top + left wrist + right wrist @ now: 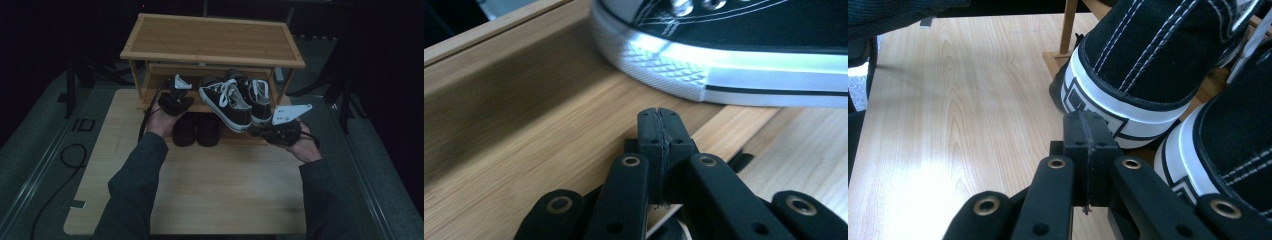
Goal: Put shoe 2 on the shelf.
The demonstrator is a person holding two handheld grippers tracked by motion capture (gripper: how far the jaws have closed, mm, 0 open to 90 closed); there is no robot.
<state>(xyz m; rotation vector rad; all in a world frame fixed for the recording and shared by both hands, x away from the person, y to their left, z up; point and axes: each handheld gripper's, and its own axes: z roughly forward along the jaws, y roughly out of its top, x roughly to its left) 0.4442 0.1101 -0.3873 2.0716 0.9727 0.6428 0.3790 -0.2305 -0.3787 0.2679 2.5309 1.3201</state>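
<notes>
With both hand-held grippers' jaws pressed together and empty, the left hand-held gripper [176,102] at the toe and the right hand-held gripper [270,131] at the heel, the near sneaker [226,106], overhanging the rack [210,45]'s middle shelf, is best nudged squarely, evenly farther in.

Middle shelf [150,102] of the rack: left end bare and passable; two black-and-white sneakers [227,102] block its centre and right. Dark shoes [196,131] obstruct the space beneath. Table [210,190] front open.
</notes>
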